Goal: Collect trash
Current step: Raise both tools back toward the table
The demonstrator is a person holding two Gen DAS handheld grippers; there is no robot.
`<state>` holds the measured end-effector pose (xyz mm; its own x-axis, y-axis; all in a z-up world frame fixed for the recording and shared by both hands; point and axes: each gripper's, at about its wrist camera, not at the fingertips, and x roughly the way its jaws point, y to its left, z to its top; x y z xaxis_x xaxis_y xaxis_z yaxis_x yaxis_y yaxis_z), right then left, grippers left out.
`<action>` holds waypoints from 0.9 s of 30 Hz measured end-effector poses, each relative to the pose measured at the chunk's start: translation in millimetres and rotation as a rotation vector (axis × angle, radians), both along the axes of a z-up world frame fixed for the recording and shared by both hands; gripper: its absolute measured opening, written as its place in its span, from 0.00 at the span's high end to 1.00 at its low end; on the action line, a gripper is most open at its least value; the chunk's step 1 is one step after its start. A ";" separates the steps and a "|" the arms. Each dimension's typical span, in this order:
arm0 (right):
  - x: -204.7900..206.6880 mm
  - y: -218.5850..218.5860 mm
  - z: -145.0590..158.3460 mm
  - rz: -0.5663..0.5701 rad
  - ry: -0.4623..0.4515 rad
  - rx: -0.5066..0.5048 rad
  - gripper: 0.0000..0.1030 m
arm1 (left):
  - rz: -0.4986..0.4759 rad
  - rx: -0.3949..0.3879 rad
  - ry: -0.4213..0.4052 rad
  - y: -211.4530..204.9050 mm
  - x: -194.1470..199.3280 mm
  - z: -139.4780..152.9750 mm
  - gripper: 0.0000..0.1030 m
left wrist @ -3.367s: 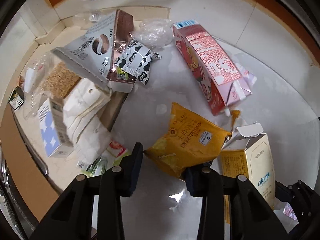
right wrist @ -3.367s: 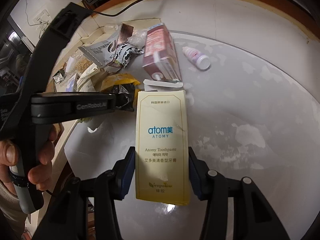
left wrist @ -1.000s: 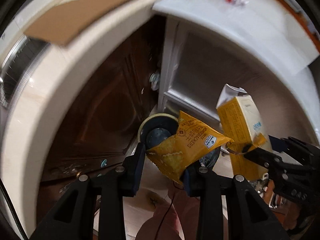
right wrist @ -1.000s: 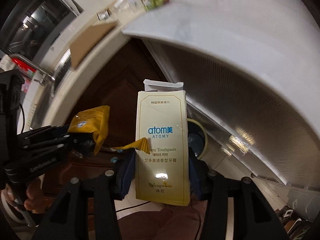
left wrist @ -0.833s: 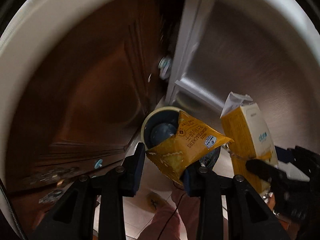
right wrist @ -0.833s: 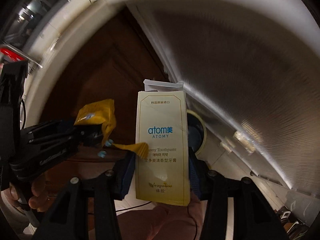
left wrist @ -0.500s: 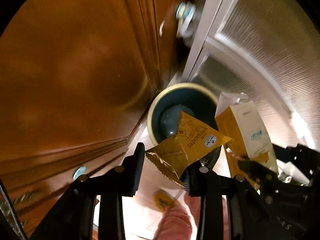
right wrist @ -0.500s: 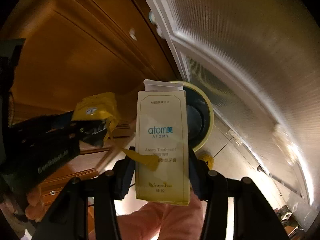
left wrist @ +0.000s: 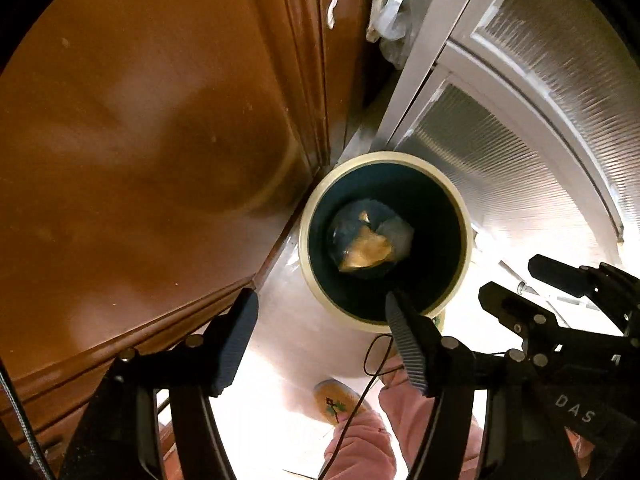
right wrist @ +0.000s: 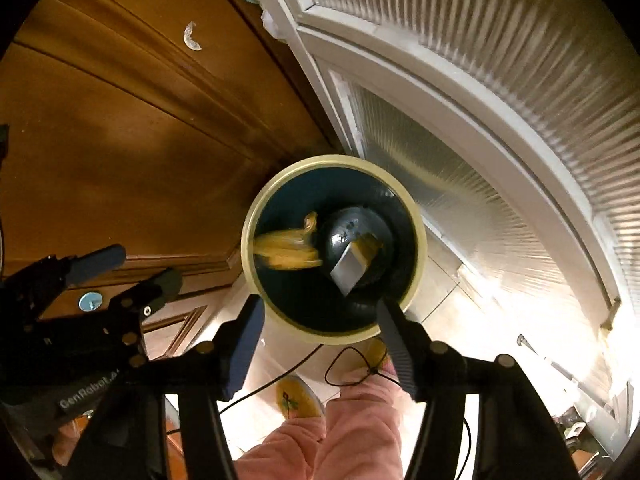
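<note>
We see the round bin (right wrist: 420,248) on the floor holding the yellow cracker bag (right wrist: 286,250) and the toothpaste box (right wrist: 354,266). Above it, left gripper (left wrist: 320,328) and right gripper (right wrist: 320,330) jaws are opening, nothing between them.

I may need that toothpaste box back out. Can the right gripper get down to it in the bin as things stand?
Probably yes. The right gripper, jaws opening and empty, hangs over the bin; nothing covers the toothpaste box, though the yellow wrapper lies close beside it.

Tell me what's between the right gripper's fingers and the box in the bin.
Nothing: in the right wrist view the right gripper, jaws opening, hangs over the bin; the box lies inside.
</note>
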<state>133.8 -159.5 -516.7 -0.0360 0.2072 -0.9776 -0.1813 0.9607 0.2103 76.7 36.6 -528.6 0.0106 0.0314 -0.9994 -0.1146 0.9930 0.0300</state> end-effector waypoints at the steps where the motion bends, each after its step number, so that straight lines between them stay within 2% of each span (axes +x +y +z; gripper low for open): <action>1: -0.4 -1.1 3.6 -0.001 0.002 0.002 0.42 | -0.004 0.002 -0.008 -0.9 1.0 3.0 0.37; 6: -0.5 -4.9 28.6 -0.007 -0.012 0.009 0.42 | -0.016 -0.030 -0.080 -7.6 -0.1 40.0 0.38; 9: -4.8 -6.7 54.2 -0.008 -0.040 0.004 0.42 | -0.029 -0.031 -0.093 -9.4 -5.0 67.5 0.38; 15: -19.6 -8.9 122.9 -0.015 -0.100 0.015 0.42 | -0.042 -0.060 -0.107 -13.0 -18.7 141.3 0.39; 21: -40.0 -9.7 205.3 -0.006 -0.182 0.020 0.42 | -0.092 -0.065 -0.206 -15.9 -38.7 239.7 0.40; 27: -57.6 -9.6 288.7 0.025 -0.290 0.028 0.42 | -0.140 -0.070 -0.297 -23.9 -46.7 319.2 0.40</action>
